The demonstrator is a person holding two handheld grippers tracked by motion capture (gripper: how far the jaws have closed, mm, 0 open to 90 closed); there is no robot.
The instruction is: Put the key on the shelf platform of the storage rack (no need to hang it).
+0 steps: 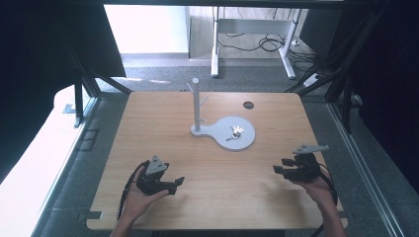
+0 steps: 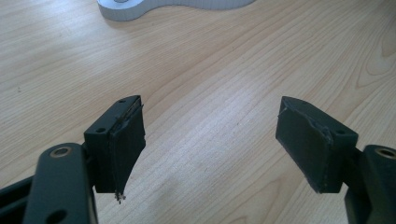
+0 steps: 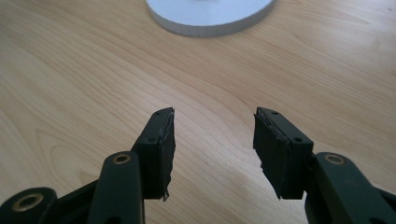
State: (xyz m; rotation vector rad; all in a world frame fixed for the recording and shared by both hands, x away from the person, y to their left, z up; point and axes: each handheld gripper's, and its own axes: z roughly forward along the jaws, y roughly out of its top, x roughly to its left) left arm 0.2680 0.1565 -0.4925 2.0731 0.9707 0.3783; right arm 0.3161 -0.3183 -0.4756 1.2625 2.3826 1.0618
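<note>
Jaws parted and gripping nothing, my left gripper (image 1: 170, 183) and right gripper (image 1: 281, 166) rest low over the near half of a pale wooden table (image 1: 163, 128), well apart from each other. The bunch of keys (image 1: 236, 133) lies on the round tray of a grey key stand (image 1: 225, 132), near the table's middle, beyond both grippers; the stand's upright post (image 1: 196, 103) rises just to the left of the tray, its short pegs bare. I judge the work to be at its approach stage: nothing is held yet, and the next move calls for carrying one gripper forward over the tray, then closing on the keys' ring rather than the loose blades. Beyond the far edge, grey floor, a white desk frame (image 1: 252, 29) and trailing cables (image 1: 262, 44) show.
</note>
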